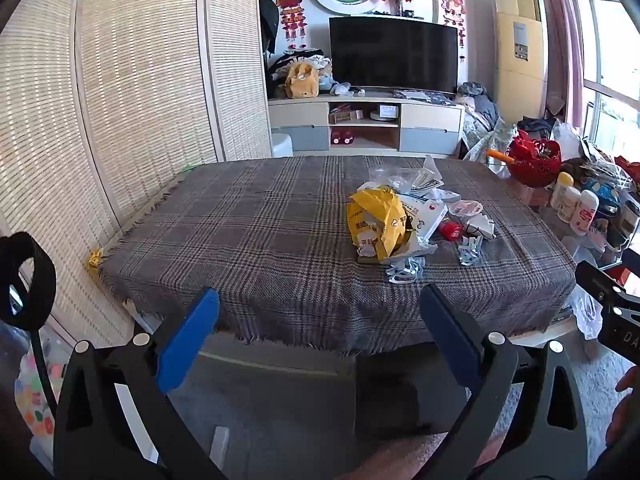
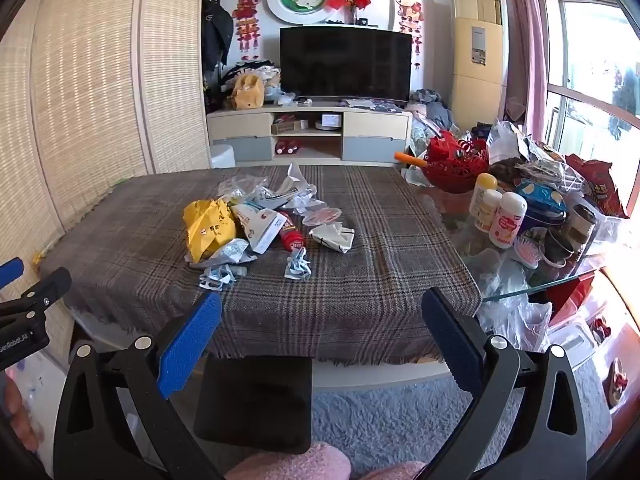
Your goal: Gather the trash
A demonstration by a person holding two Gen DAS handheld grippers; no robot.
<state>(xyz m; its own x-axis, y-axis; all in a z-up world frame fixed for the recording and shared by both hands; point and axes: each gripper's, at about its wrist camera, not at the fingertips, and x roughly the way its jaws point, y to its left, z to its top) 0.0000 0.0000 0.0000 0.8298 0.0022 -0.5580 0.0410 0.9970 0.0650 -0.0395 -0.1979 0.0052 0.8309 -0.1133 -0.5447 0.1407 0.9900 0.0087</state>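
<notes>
Both hand-held grippers, left (image 1: pixel 320 320) and right (image 2: pixel 322 322), gape empty; the trash pile (image 2: pixel 256 224) lies ahead on the table (image 2: pixel 380 280), nearer the right.

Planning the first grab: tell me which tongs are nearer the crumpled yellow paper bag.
Left tongs, marginally: bag ahead, slightly right. From the right tongs it lies farther left.

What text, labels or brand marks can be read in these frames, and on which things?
"GenRobot.AI", its start cut off: side of the left gripper, seen from the right wrist.
"DA", cut off: body of the right gripper, seen from the left wrist.
Yellow bag: Chinese print, too blurred.
Red bottle, white bottles: labels unreadable.
</notes>
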